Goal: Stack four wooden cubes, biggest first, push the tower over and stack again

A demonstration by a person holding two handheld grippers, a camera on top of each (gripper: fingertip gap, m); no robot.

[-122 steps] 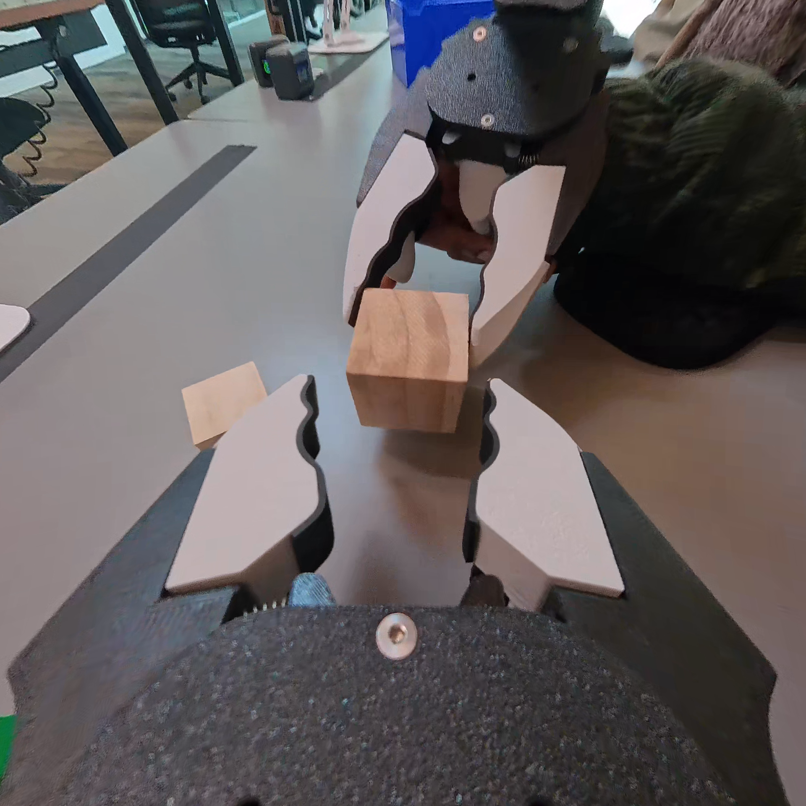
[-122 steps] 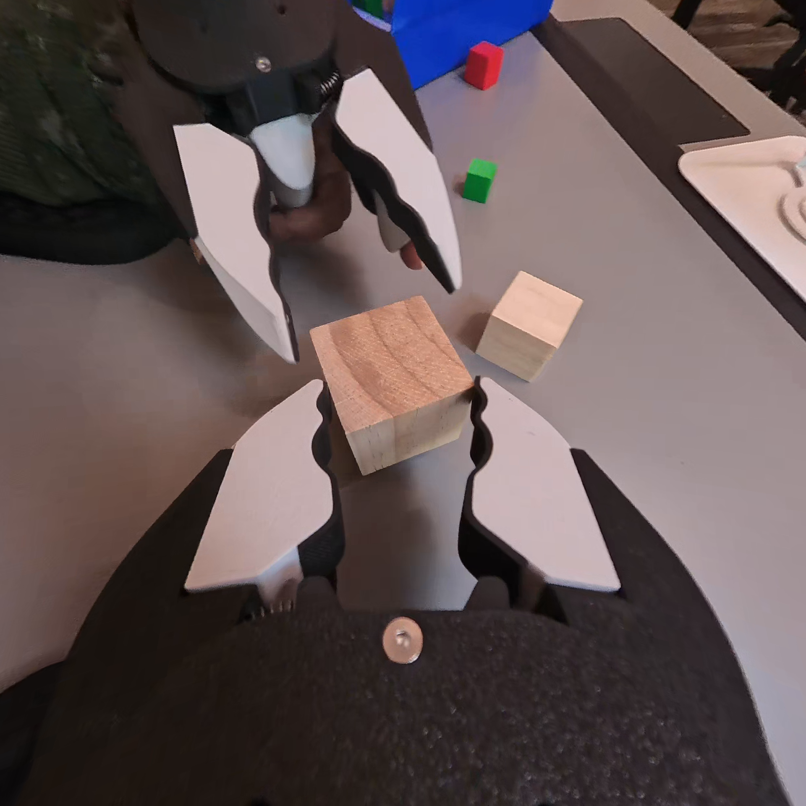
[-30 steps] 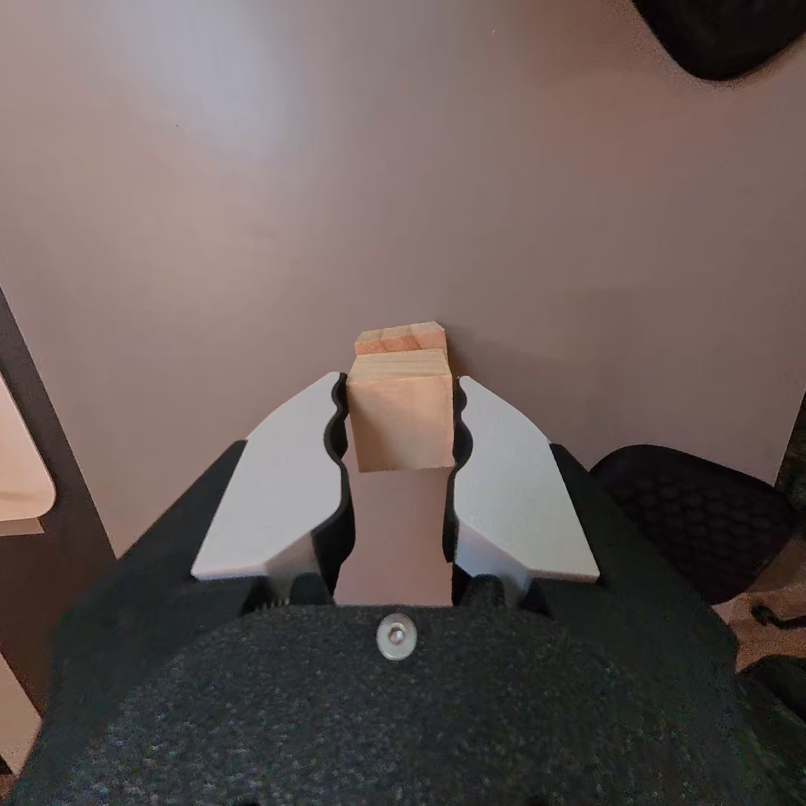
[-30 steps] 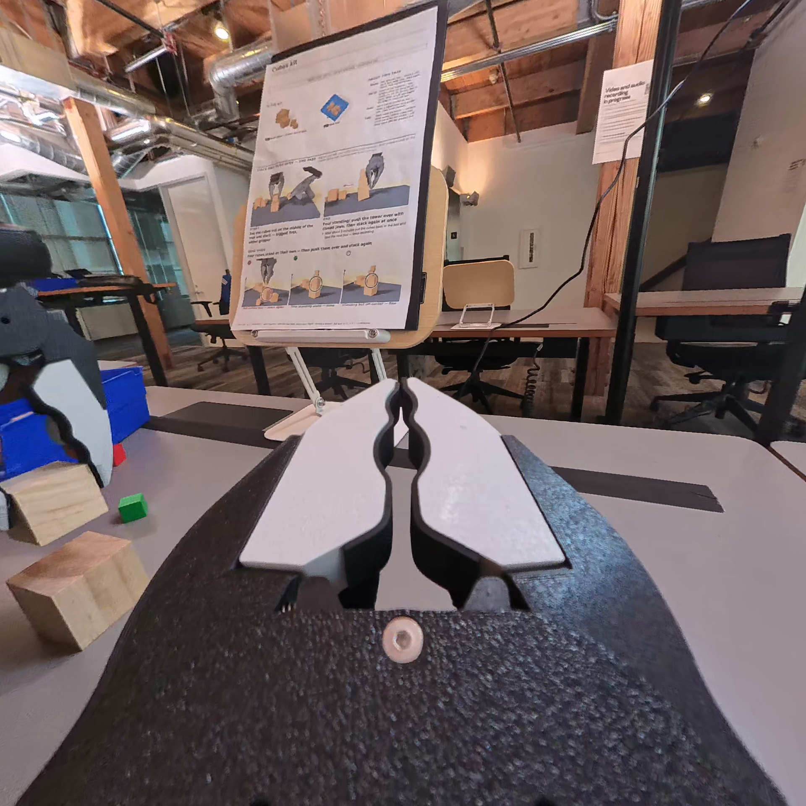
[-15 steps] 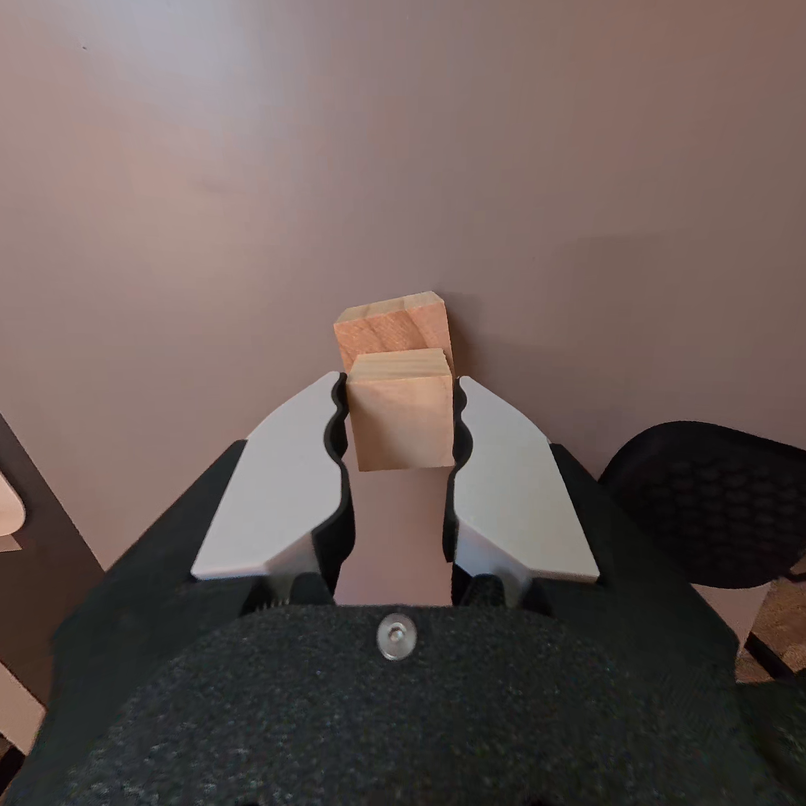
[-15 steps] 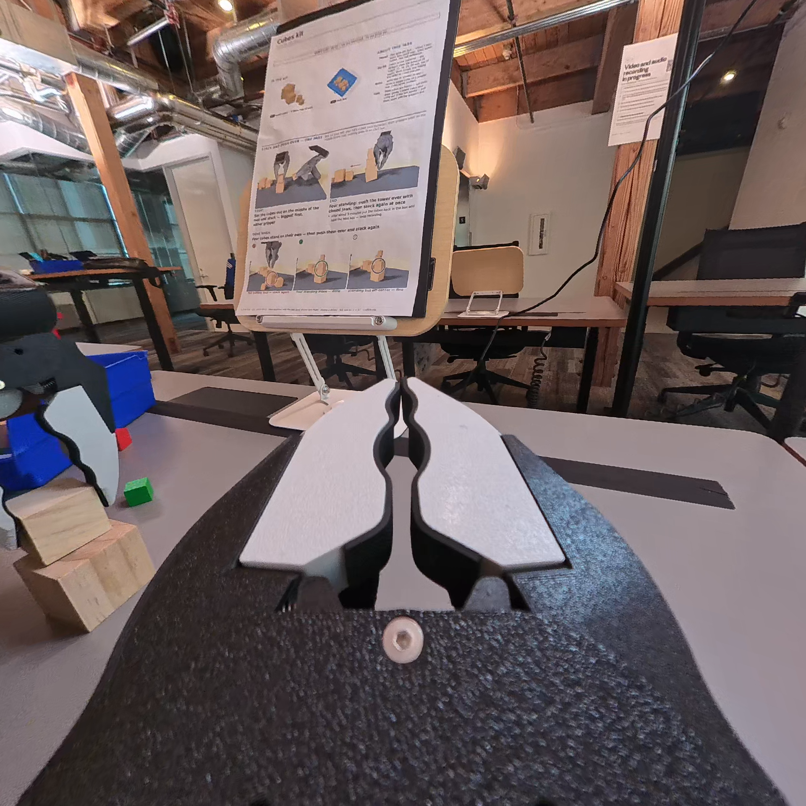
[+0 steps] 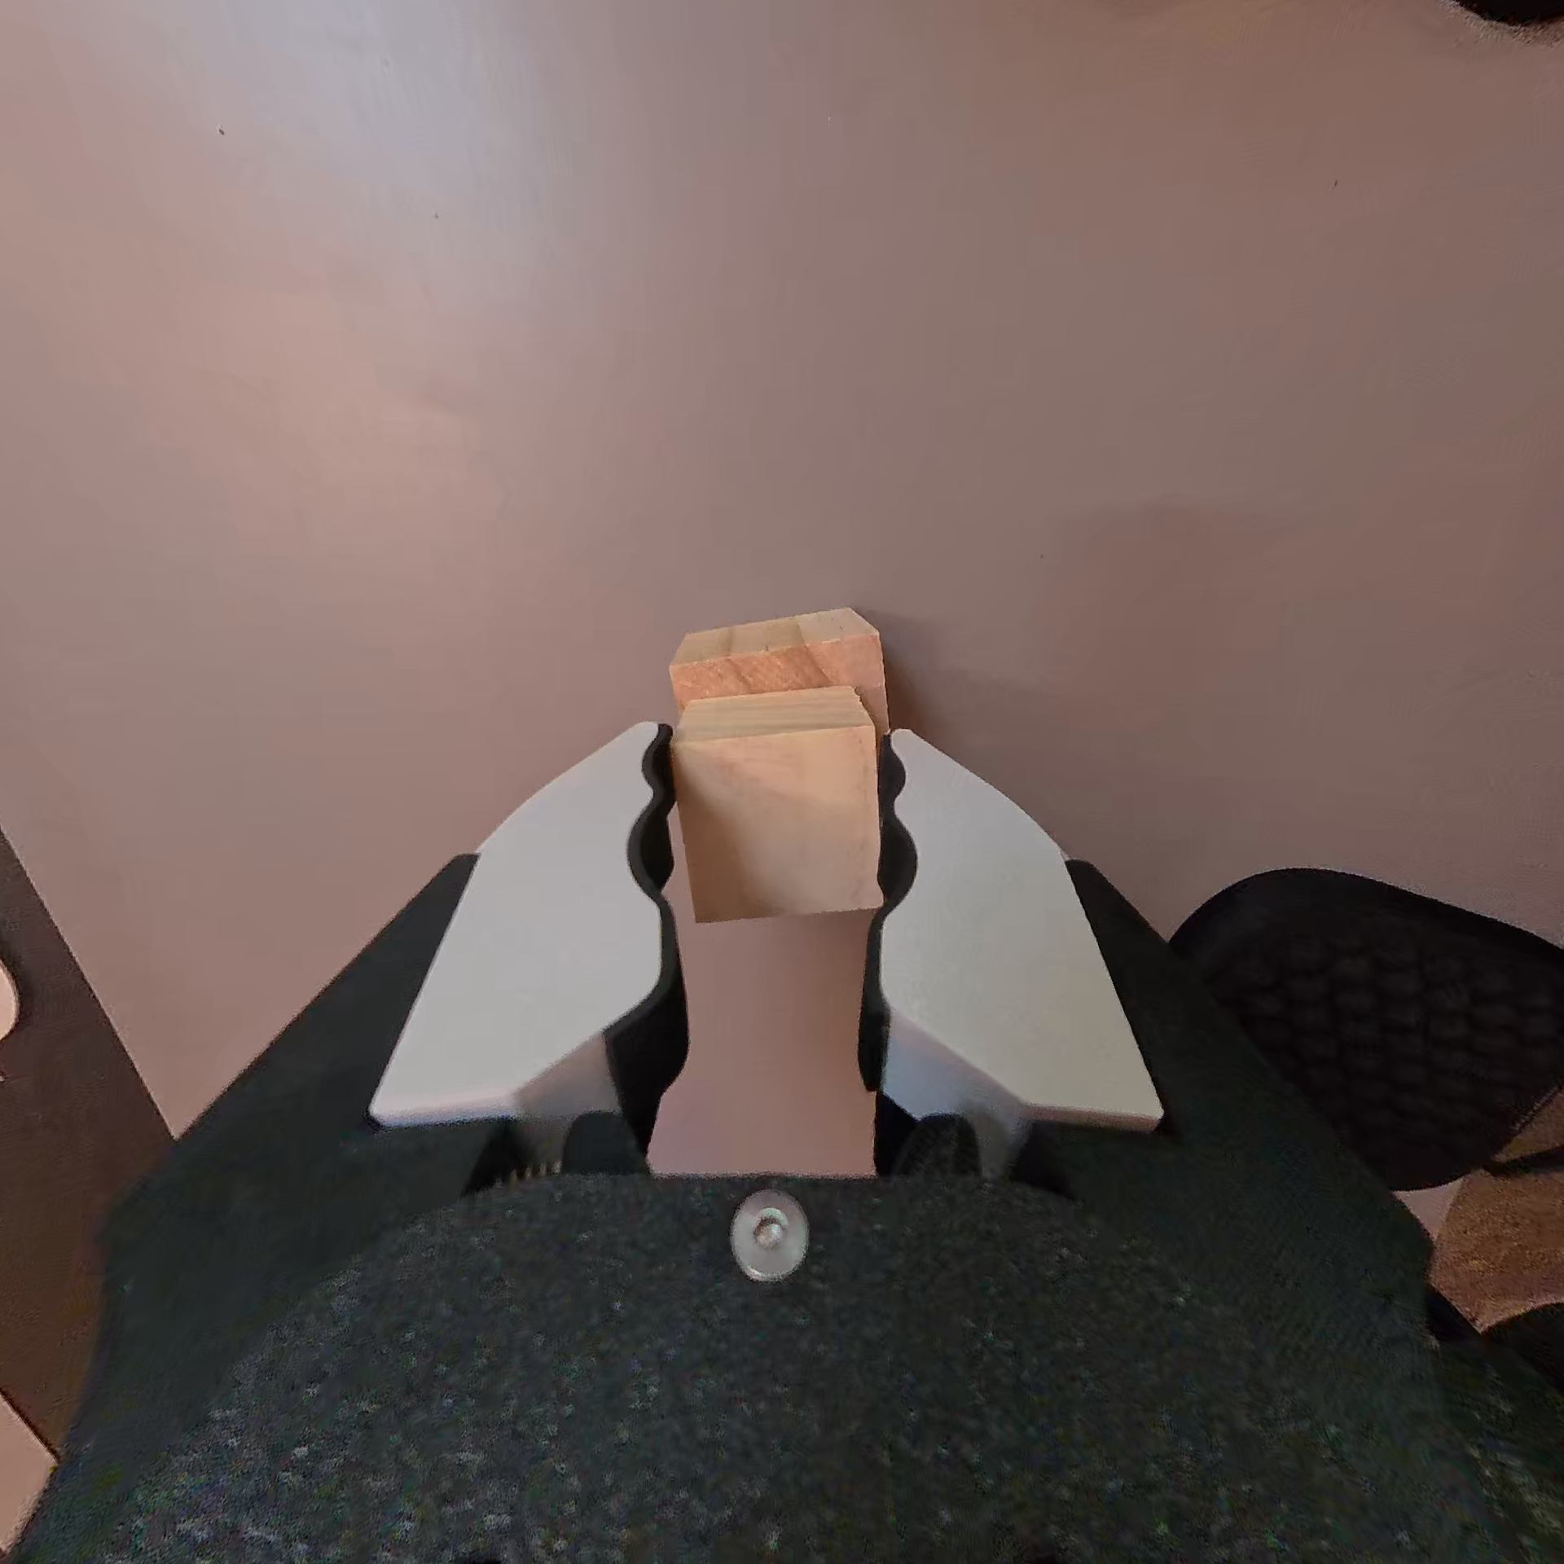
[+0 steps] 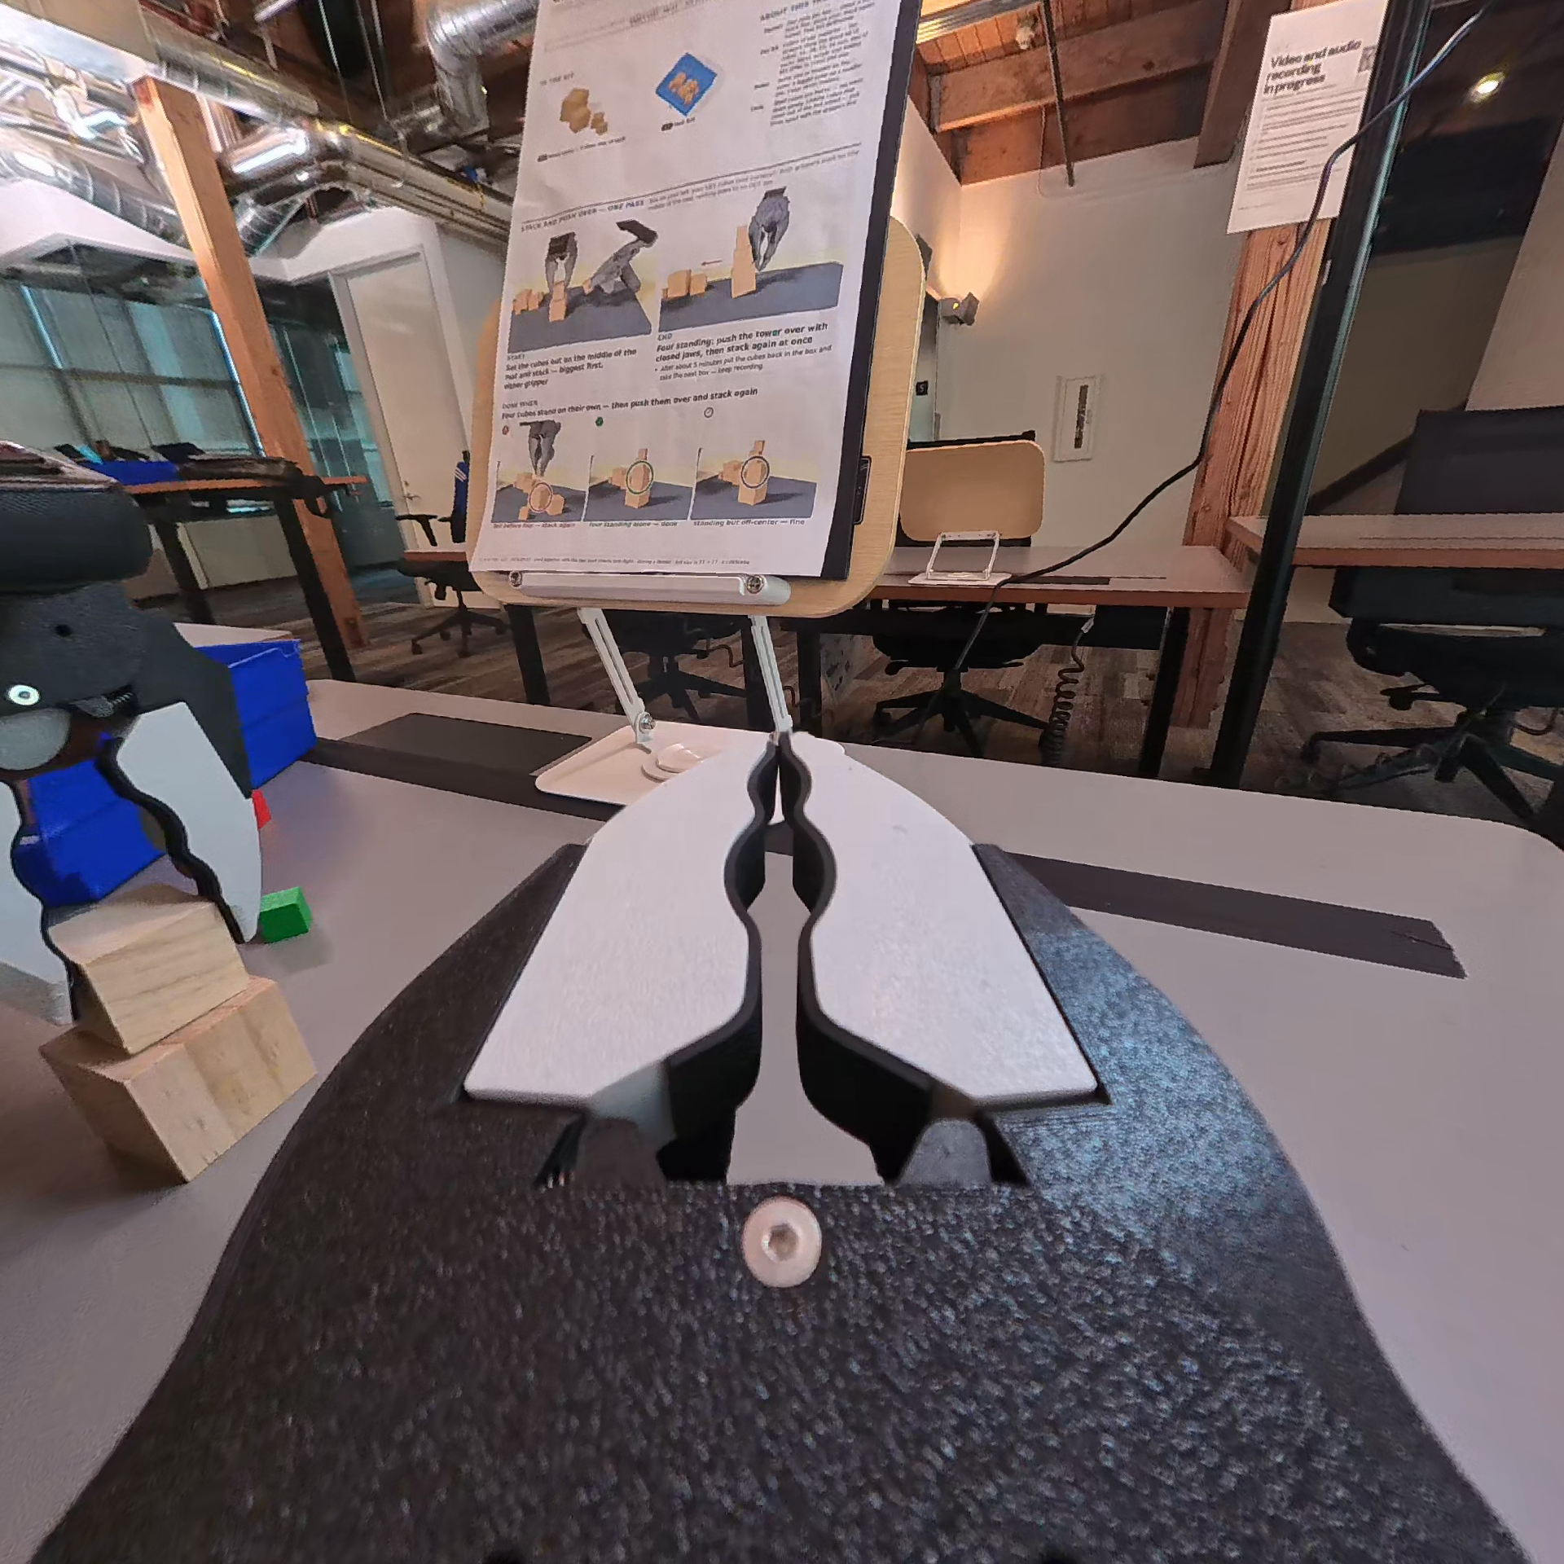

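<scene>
Grey table (image 8: 1269, 1058), open office behind. Left gripper (image 7: 774, 745) pinches small wooden cube (image 7: 774, 825), resting skewed on bigger cube (image 8: 182, 1092). Right gripper (image 8: 780, 749) fingers pressed together, idle. Risk: off-centre overhang could tip the small cube when let go.

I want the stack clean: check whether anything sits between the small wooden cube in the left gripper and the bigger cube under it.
Nothing visible does. The left gripper clamps the small wooden cube directly above the larger wooden cube; from the right wrist view they appear to touch already.
</scene>
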